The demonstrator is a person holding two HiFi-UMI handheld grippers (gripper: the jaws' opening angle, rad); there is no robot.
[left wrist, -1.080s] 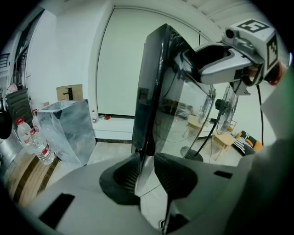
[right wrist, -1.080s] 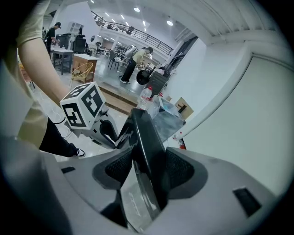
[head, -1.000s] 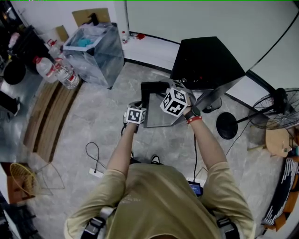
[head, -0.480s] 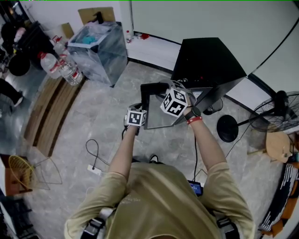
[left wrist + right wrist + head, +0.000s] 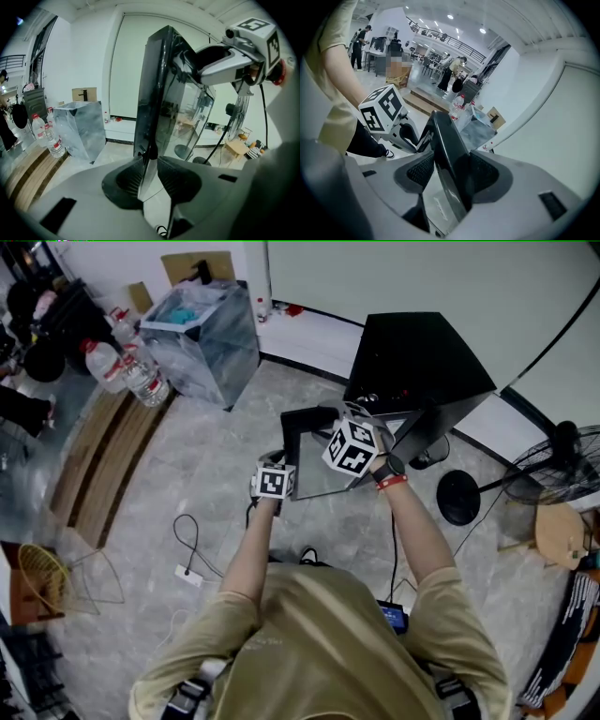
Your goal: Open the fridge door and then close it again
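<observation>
Floor [image 5: 216, 456]: grey marbled tile. Standing on it:
- black fridge [image 5: 417, 362] by the far wall
- clear bag-lined bin [image 5: 202, 334] to its left, with water bottles [image 5: 141, 381] just beside the bin
- wooden boards [image 5: 103, 465] lying flat at left
- white power strip [image 5: 187, 576] with looped cable
- round black fan base [image 5: 457, 495] right of the fridge

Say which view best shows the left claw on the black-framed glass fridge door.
Left gripper view: left claw clamps the black-framed glass fridge door edge. Head view shows mainly its marker cube; right gripper view, its outside.
</observation>
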